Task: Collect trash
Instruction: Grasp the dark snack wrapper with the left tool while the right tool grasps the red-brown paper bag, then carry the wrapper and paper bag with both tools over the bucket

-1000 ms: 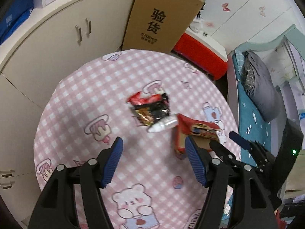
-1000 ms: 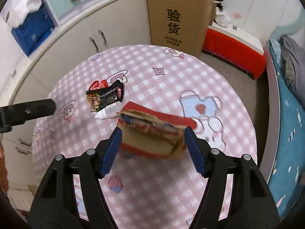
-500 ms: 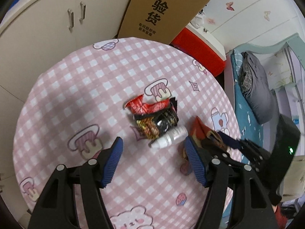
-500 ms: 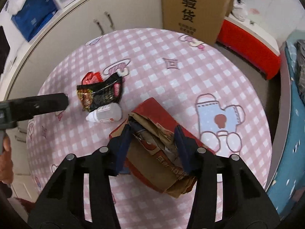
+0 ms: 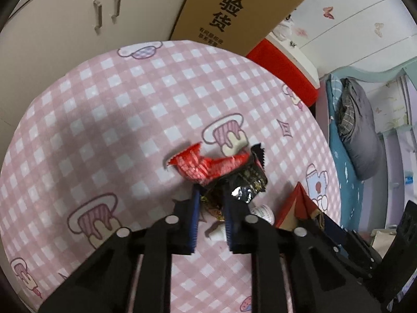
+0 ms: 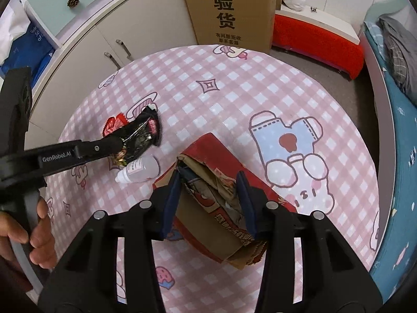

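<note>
Left gripper [image 5: 211, 206] now pinched on the black snack wrapper [image 5: 242, 182], red wrapper [image 5: 206, 165] attached just ahead; a second ago I had it wide open above them. Right gripper [image 6: 208, 195] clamps the red paper bag [image 6: 221, 203], mouth facing left toward the wrappers, so the left is nearer. Small white bottle [image 6: 139, 168] lies on the table [image 6: 234, 99] between them.

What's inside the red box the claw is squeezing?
Crumpled brown paper fills the torn red box, poking out at its open end. The right claw and the box walls hide anything deeper inside.
</note>
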`<state>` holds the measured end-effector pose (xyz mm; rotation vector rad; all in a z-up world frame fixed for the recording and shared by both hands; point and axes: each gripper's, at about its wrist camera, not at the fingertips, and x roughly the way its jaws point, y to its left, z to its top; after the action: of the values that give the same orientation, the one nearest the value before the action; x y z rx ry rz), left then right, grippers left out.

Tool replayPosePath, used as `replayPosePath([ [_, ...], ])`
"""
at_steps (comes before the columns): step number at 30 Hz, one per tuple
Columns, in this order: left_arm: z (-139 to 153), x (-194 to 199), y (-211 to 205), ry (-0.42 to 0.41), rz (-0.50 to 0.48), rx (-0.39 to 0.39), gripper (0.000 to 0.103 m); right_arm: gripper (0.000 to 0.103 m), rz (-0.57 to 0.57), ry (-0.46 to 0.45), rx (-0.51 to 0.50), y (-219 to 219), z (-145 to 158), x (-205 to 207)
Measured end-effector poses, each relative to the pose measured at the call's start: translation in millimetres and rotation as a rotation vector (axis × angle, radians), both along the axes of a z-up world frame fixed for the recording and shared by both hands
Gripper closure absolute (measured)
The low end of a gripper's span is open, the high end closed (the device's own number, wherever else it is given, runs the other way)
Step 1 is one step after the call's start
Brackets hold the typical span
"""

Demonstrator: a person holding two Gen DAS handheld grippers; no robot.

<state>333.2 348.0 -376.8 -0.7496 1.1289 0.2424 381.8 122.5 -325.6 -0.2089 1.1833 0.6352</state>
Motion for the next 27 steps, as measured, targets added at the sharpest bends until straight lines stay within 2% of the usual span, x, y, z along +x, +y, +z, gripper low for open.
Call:
replayPosePath([
  [2,4.1,-2.8,-2.3,-0.023,-0.012,-0.027,0.096,0.065,-0.004,0.005,0.003,-3.5,3.0,-1.1],
  [4,10.3,-5.4,-5.6,-0.037,-0.028,-0.033,0.098,0.069,-0.012,0.003,0.013,-7.4,7.1,-1.9],
  [5,15.8,-8.9,-7.6,-0.046,-0.031,-0.030,0.099,0.079,-0.015,0.003,0.023,-9.0,9.0,-2.3],
  [6,18.6,-12.4,-7.8,-0.054,-0.028,-0.035,0.099,0.081,-0.018,-0.002,0.025,-11.4,12.2,-3.1],
  [13,52.6,-30.9,-27.7,-0.114,-0.045,-0.010,0.100,0.084,-0.019,0.008,0.044,-26.6,20.9,-7.4],
  [27,129.6,-55.9,-113.5,-0.235,-0.111,0.086,0.100,0.084,-0.037,-0.048,0.122,-93.1,75.8,-26.4],
])
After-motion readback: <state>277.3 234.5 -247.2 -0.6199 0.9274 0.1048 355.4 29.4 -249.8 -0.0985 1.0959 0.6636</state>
